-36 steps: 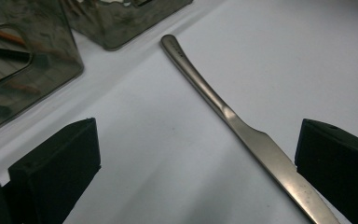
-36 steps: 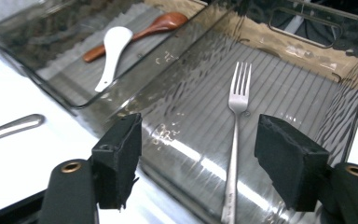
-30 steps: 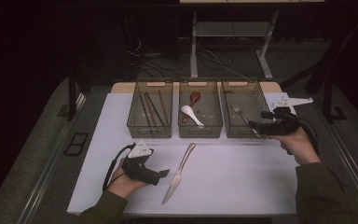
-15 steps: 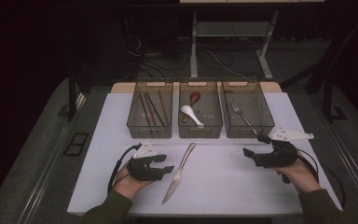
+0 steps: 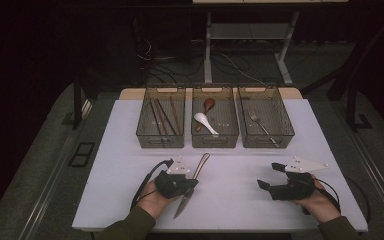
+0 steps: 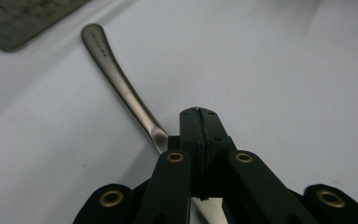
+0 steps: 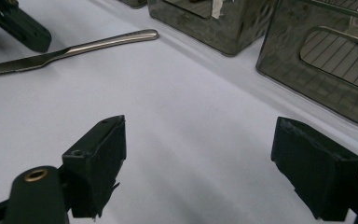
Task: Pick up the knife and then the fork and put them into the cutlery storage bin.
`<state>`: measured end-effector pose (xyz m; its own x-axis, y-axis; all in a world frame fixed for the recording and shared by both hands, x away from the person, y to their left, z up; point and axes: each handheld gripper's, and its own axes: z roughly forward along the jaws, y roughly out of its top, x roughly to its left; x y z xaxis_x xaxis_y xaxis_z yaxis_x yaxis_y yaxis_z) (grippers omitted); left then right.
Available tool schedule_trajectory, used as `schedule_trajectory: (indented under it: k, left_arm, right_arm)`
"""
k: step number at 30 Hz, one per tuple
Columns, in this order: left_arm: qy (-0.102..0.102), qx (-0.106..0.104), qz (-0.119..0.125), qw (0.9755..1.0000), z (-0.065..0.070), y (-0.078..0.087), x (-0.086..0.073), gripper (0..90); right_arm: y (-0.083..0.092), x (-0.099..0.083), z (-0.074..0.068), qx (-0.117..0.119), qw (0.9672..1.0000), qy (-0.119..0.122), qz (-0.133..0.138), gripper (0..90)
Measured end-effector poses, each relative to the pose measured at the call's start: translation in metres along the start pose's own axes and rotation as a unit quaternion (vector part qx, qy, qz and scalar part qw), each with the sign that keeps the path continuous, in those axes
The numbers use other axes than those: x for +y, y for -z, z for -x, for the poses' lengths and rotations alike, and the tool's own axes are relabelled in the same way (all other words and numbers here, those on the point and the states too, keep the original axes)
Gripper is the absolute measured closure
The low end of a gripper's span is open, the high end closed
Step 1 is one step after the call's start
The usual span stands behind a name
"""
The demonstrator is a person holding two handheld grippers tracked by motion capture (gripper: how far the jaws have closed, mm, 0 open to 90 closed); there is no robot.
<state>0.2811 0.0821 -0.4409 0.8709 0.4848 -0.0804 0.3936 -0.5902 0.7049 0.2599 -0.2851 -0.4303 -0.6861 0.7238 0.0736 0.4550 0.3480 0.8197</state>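
Observation:
A steel table knife [image 5: 201, 165] lies flat on the white table [image 5: 240, 160], handle toward the baskets. My left gripper [image 5: 192, 184] points right at it. Its jaws have just been closing and now stand pressed together [image 6: 198, 112] over the neck where the handle [image 6: 116, 74] meets the blade. I cannot tell whether the pads pinch the knife. My right gripper [image 5: 269, 176] rests low at the near right, open [image 7: 198, 140], with bare table between its fingers. The right gripper view also shows the knife [image 7: 98, 44] and the left gripper [image 7: 14, 23].
Three clear baskets stand in a row at the back. The left basket [image 5: 161, 140] holds chopsticks [image 5: 162, 116]. The middle basket [image 5: 215, 141] holds a white spoon [image 5: 204, 121] and a brown spoon [image 5: 208, 105]. The right basket [image 5: 267, 141] holds a fork [image 5: 260, 125].
My right gripper came away from the right basket, down to the near right of the table. My left gripper slid right onto the knife and its jaws shut. The knife has not moved.

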Motion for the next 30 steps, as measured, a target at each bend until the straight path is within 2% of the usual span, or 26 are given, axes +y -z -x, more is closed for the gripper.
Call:
schedule_trajectory:
  k: [1,4,7,20,23,24,26,30]
  left_arm:
    - [-0.006,0.001,-0.011,0.9999,0.0,-0.002,0.0,89.1]
    - [-0.013,0.002,-0.012,0.9998,0.001,-0.008,0.0,89.1]
    - [-0.016,0.003,-0.022,0.9996,0.001,-0.006,0.0,89.2]
    - [-0.002,0.02,-0.026,0.9995,-0.006,0.008,-0.006,89.2]
    - [0.01,0.024,-0.014,0.9996,-0.01,0.012,-0.008,89.0]
    - [0.014,0.023,-0.003,0.9996,-0.012,0.014,-0.007,88.1]
    - [0.027,0.027,0.013,0.9992,-0.013,0.014,-0.002,80.0]
    - [0.038,0.051,0.007,0.9979,-0.015,0.002,0.007,65.3]
  right_arm:
    - [0.0,0.0,0.0,0.0,1.0,0.001,-0.001,17.9]
    - [-0.002,-0.001,0.001,0.0,1.0,0.001,-0.003,17.9]
    - [-0.002,-0.001,0.001,0.001,1.0,0.001,-0.002,17.9]
    - [0.001,-0.002,0.004,-0.003,1.0,-0.006,0.005,18.0]
    - [0.002,-0.002,0.005,-0.003,1.0,-0.007,0.005,17.9]
    - [0.001,-0.002,0.005,-0.003,1.0,-0.007,0.005,18.0]
    - [0.001,-0.002,0.004,-0.003,1.0,-0.007,0.005,17.9]
    - [0.0,-0.001,0.004,-0.004,1.0,-0.008,0.004,18.0]
